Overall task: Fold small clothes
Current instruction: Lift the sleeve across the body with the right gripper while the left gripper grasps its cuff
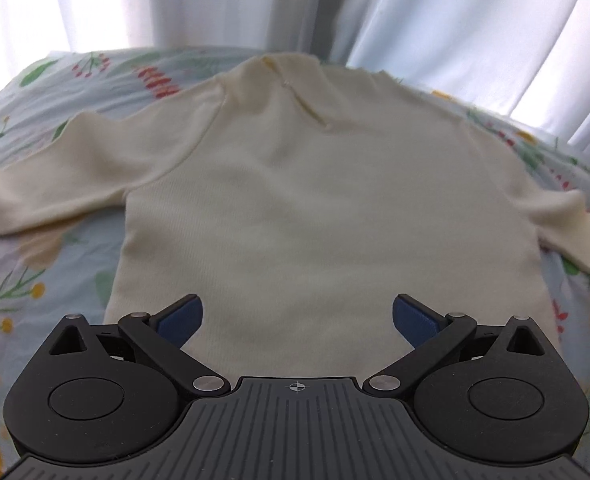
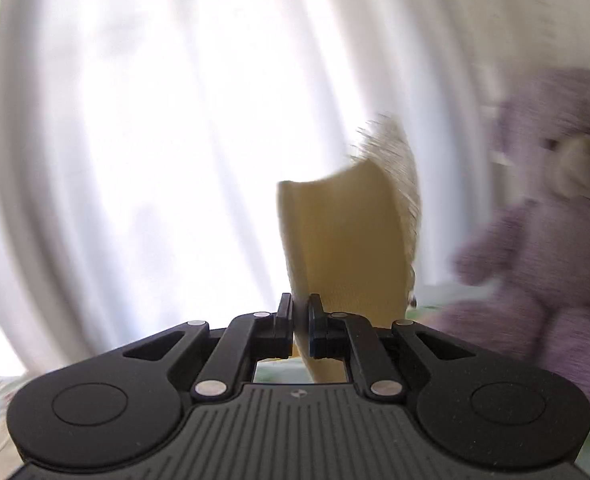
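Lying flat on a flowered sheet (image 1: 27,280), one cream top (image 1: 315,200) fills the left wrist view, its neck toward the far side and its two sleeves spread outward. One sleeve (image 1: 47,168) runs to the left edge of the picture; the other sleeve (image 1: 567,236) bends at the right edge. A short yellowish placket line shows near the neck. The left gripper (image 1: 297,318) hovers over the lower hem with its jaws spread wide and nothing between them; its two blue pads (image 1: 181,318) sit well apart above the cloth. One pale curtain (image 1: 455,20) hangs behind the bed. No readable writing or brand shows, only a small crosshair mark on the gripper body.

From the right wrist view, the right gripper (image 2: 301,326) is clamped tight on one piece of cream cloth (image 2: 347,240), which stands up between the two black fingers (image 2: 283,328) and looks yellow against the bright curtain (image 2: 135,120). One purple plush toy (image 2: 551,240) sits at the right, blurred. No lettering can be read here either.
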Available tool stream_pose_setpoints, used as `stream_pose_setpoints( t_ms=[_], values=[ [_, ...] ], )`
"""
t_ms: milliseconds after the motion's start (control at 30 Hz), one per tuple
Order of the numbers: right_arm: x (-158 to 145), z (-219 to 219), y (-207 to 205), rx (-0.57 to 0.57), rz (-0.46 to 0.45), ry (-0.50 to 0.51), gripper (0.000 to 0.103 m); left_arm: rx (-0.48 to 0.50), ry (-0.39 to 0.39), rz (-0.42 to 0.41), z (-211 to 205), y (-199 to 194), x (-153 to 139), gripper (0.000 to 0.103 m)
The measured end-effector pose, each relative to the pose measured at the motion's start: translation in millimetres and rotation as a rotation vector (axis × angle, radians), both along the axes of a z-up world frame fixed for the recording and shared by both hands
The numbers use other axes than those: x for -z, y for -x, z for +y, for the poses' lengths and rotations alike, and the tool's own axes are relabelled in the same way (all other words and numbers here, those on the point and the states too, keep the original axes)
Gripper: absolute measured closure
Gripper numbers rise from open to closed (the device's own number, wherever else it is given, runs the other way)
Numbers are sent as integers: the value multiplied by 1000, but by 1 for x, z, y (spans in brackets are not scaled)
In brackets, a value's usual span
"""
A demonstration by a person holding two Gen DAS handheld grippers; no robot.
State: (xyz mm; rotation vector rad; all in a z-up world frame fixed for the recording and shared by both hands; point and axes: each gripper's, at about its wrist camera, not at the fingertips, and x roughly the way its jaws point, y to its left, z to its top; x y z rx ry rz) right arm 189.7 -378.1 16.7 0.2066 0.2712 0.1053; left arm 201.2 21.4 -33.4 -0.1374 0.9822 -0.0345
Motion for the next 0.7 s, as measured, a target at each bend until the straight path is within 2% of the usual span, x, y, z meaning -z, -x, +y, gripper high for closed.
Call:
stream_pose_setpoints(
  t_ms=[33, 67, 100, 167, 300, 433, 467, 533, 567, 633, 700],
  values=[
    [-1, 24, 0, -130, 25, 15, 83, 18, 37, -30, -1, -6, -6, 0],
    [1, 43, 2, -237, 51, 16, 77, 39, 82, -59, -1, -12, -12, 0],
    [5, 58, 6, -311, 72, 19, 68, 58, 125, -82, -1, -19, -16, 0],
    [13, 75, 12, -359, 111, 28, 67, 100, 203, -120, -3, -36, -20, 0],
    [32, 79, 21, -320, 228, -19, 65, 145, 296, -125, -12, -70, -12, 0],
    [40, 69, 34, -240, 305, -75, 65, 186, 383, -41, -30, -100, 9, 2],
    [43, 64, 36, -224, 315, -87, 65, 205, 404, -21, -35, -105, 14, 6],
    [48, 59, 41, -197, 330, -109, 64, 244, 433, 46, -47, -119, 29, 28],
    [48, 61, 39, -183, 339, -121, 62, 255, 444, 80, -51, -125, 36, 31],
    [48, 59, 41, -161, 353, -148, 59, 245, 471, 147, -56, -134, 50, 44],
    [50, 54, 45, -142, 363, -178, 58, 244, 515, 146, -57, -139, 56, 47]
  ],
)
